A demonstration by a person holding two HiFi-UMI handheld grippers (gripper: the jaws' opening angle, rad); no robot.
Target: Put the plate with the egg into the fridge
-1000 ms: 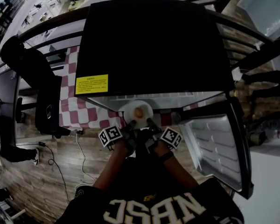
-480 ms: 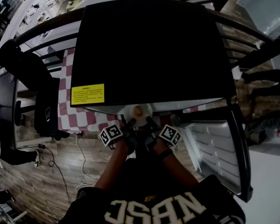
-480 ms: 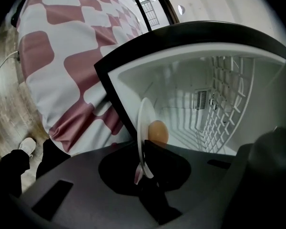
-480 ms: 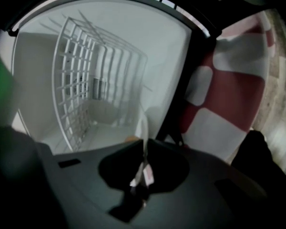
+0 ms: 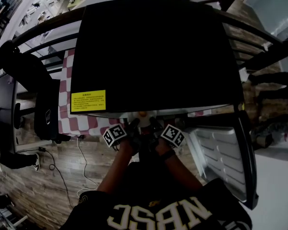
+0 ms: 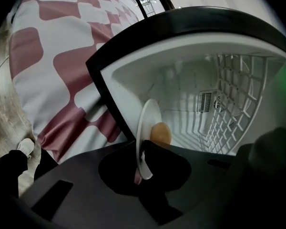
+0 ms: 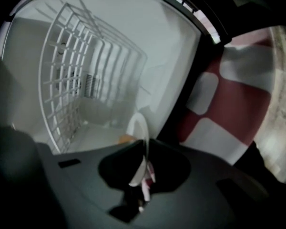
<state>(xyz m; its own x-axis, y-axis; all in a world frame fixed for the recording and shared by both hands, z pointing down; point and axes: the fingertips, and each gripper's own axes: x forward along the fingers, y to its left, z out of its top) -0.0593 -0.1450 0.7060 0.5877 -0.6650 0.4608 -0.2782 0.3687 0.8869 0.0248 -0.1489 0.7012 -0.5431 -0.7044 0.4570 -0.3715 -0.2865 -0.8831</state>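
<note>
Two grippers, one plate, one egg, one small fridge.

Left gripper (image 6: pixel 143 158) — jaws clenched on the rim of the white plate (image 6: pixel 144 125), which shows edge-on in the left gripper view. Right gripper (image 7: pixel 143 162) — jaws pinched in the same way on the plate's rim at the other side. In the head view the two marker cubes sit side by side just below the fridge's front edge, the person's forearms running back from them.

Egg (image 6: pixel 160 133): orange-brown and rounded, lying on the plate's upper face near its middle, touching the plate only.

Plate, position: carried between the two grippers at the open mouth of the fridge (image 5: pixel 153 51), just inside the opening. From the head view only a sliver of it and the egg shows under the black top.

Fridge: black casing, white interior. A white wire rack (image 6: pixel 236 94) sits within and a small vent grille (image 6: pixel 206 101) on the back wall. A yellow label (image 5: pixel 89 100) sits at the top's front left corner. The door (image 5: pixel 221 150) stands swung open at the right, pale liner showing.

Surroundings: red-and-white chequered cloth (image 6: pixel 57 66) beside the fridge, and a wooden floor (image 5: pixel 57 169).
</note>
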